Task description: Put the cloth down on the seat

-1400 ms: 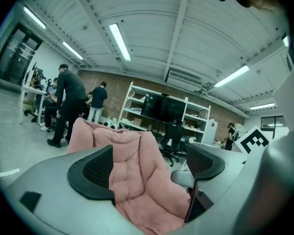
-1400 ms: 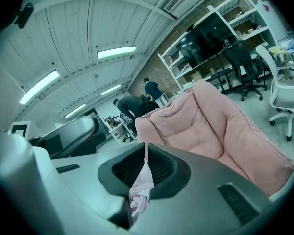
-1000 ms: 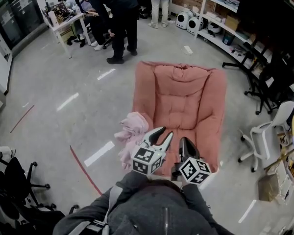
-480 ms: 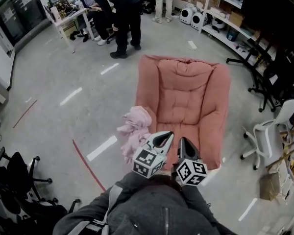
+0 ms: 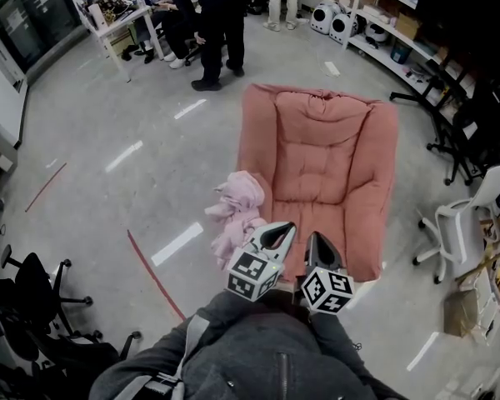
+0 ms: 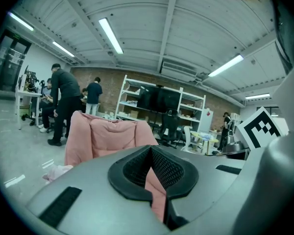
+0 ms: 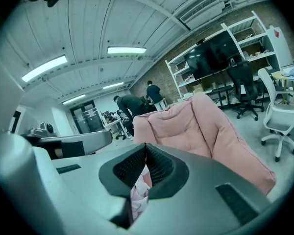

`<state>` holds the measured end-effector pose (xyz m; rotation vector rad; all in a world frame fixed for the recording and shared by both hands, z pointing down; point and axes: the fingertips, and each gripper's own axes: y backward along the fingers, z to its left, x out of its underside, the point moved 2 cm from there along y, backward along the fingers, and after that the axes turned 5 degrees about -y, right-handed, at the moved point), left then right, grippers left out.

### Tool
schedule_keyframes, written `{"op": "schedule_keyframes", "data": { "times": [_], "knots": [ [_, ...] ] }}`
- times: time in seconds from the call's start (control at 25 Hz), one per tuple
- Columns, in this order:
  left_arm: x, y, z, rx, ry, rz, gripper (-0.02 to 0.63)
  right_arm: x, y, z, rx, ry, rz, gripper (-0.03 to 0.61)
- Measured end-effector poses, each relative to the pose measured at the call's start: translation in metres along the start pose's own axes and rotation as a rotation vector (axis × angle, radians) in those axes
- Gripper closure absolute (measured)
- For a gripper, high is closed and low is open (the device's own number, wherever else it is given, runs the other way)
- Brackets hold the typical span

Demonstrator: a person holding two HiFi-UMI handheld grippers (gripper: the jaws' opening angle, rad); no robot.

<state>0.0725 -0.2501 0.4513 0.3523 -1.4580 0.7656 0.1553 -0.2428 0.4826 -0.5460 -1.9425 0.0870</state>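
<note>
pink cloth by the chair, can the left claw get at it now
Probably yes: nothing stands between the left claw and the cloth lying beside the chair, but the claw is shut and must open first.

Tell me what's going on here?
A person holds a two-jaw gripper in each hand, facing a pink chair. The left gripper and right gripper are both shut and hold nothing. The pale pink cloth lies crumpled on the floor beside the chair, not yet on the seat.
</note>
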Motion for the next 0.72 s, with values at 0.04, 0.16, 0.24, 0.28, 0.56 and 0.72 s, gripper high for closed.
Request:
{"op": "schedule_keyframes", "data": {
  "times": [0.04, 0.16, 0.24, 0.28, 0.56, 0.72],
  "knots": [
    [0.001, 0.002, 0.002, -0.003, 0.002, 0.003, 0.606, 0.001, 0.0, 0.002, 0.0, 0.002, 0.001, 0.566],
    [0.004, 0.008, 0.007, -0.012, 0.011, 0.011, 0.606, 0.003, 0.0, 0.008, 0.005, 0.004, 0.001, 0.566],
    [0.006, 0.013, 0.011, -0.015, 0.017, 0.016, 0.606, 0.005, 0.0, 0.012, 0.007, 0.007, 0.002, 0.568],
    [0.008, 0.014, 0.012, -0.016, 0.021, 0.018, 0.606, 0.007, 0.0, 0.014, 0.007, 0.01, 0.004, 0.568],
    [0.013, 0.027, 0.03, -0.024, 0.027, 0.024, 0.606, 0.016, -0.004, 0.032, 0.014, 0.014, -0.002, 0.567],
    [0.017, 0.031, 0.045, -0.033, 0.012, 0.037, 0.606, 0.029, -0.008, 0.041, 0.018, 0.0, 0.005, 0.566]
  ]
}}
